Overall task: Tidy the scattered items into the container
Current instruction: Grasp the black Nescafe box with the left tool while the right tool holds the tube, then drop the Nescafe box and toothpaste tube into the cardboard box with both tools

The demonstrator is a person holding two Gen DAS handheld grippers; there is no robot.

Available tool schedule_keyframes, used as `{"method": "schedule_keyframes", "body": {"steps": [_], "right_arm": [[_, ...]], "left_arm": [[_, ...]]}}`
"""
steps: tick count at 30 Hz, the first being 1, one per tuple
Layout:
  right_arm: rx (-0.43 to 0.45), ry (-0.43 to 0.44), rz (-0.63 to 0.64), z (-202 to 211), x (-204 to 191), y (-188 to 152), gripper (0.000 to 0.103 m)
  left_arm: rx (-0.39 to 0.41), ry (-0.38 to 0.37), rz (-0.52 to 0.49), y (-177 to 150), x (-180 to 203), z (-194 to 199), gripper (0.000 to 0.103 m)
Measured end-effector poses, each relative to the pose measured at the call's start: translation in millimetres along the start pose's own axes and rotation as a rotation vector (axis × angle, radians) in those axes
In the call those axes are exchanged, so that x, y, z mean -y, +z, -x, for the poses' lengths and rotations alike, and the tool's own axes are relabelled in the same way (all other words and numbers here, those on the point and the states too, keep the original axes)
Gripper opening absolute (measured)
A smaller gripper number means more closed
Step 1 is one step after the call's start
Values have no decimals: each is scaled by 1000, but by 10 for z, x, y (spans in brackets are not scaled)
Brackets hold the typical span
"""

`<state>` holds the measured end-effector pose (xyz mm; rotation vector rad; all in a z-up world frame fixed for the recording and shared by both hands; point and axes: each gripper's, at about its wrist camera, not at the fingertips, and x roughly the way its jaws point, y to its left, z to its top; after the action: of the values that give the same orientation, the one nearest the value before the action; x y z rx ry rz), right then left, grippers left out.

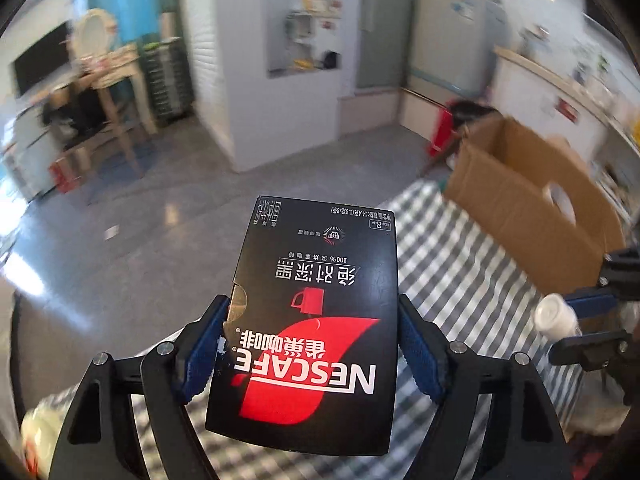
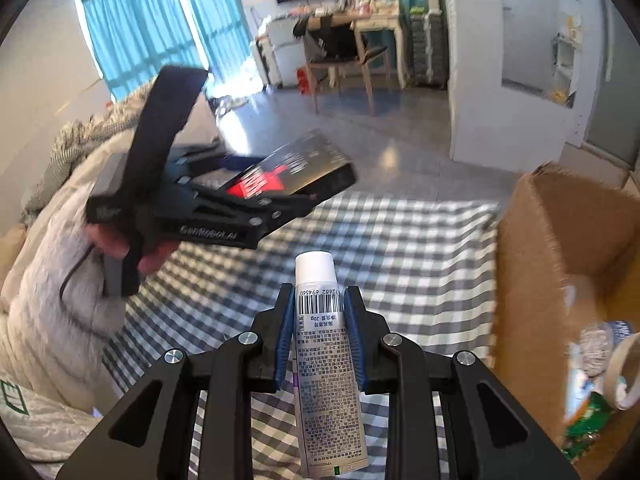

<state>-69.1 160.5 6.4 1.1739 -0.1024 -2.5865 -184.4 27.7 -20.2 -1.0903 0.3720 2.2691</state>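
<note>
Left wrist view: the left gripper (image 1: 312, 344) has its blue-padded fingers (image 1: 204, 350) set wide and clamped on both side edges of a flat black and red Nescafe coffee box (image 1: 316, 320), which juts forward beyond the fingertips, above a grey and white checked bed cover (image 1: 452, 256). An open brown cardboard box (image 1: 528, 188) stands ahead and to the right of the fingers. Right wrist view: the right gripper (image 2: 319, 332) has its fingers nearly together, squeezing a slim white printed tube (image 2: 326, 360) whose white cap (image 2: 315, 266) sticks out past the tips. That cardboard box (image 2: 560, 240), already holding items, sits just right of these fingers.
</note>
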Motion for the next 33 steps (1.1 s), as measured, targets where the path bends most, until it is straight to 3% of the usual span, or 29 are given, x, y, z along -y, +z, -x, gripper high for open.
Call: {"method": "schedule_keyframes", "body": {"steps": [2, 8, 13, 17, 21, 28, 32, 33], "right_arm": [[43, -20, -5, 202, 39, 35, 24], [181, -127, -69, 978, 339, 39, 24], [237, -250, -138, 1504, 764, -74, 24], [205, -315, -219, 1655, 1220, -273, 24], [140, -341, -278, 1606, 1604, -496, 25], [55, -333, -359, 1361, 2198, -692, 25], [25, -333, -366, 1177, 2328, -740, 24], [27, -345, -365, 1159, 2356, -763, 32]], "left_arm": [[20, 18, 34, 49, 149, 227, 81], [171, -71, 21, 281, 903, 911, 81], [226, -121, 12, 568, 1583, 1042, 81], [260, -139, 18, 715, 2142, 956, 81], [227, -156, 31, 823, 2491, 719, 82], [138, -79, 39, 798, 2800, 166, 82], [93, -44, 17, 762, 2875, -85, 85], [85, -28, 11, 743, 2873, -117, 87]]}}
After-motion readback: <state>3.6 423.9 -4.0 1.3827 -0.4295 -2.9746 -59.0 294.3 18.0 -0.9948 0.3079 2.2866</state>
